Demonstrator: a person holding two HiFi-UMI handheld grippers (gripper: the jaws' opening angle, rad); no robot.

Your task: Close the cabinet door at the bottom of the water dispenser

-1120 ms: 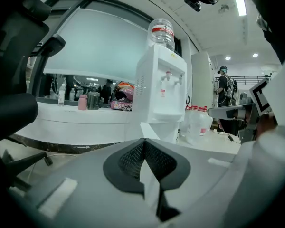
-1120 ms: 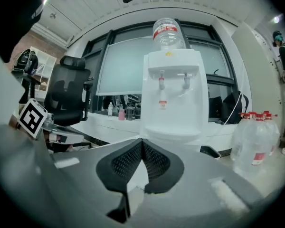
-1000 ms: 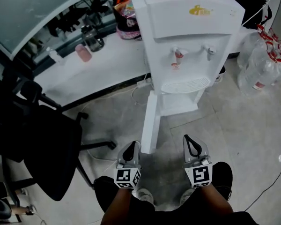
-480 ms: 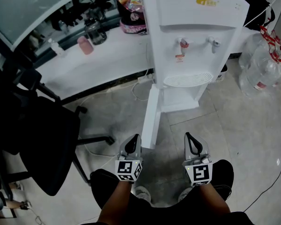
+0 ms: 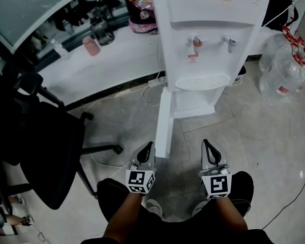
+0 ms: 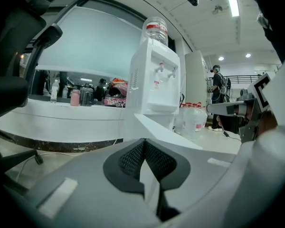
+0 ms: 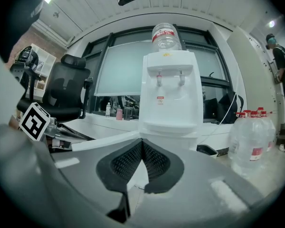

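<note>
The door (image 5: 163, 121) at the foot of the dispenser (image 5: 208, 29) stands swung wide open. It seems hinged at the cabinet's left front corner and juts straight out over the floor (image 5: 234, 136) toward the person, edge-on in the head view. It looks like a light, stiff panel that should turn freely on its hinges. No grip seems needed: a steady push on its left-hand face near the free end, far from the hinge, would likely swing it with least effort. A hard shove might slam it or rock the dispenser. The left tool (image 5: 147, 147) hangs just beside the door's free end, a little to its left and seemingly not touching, its jaws pressed together with nothing between them. The right tool (image 5: 206, 145) sits well to the door's right, facing the open cabinet, jaws likewise together and empty
</note>
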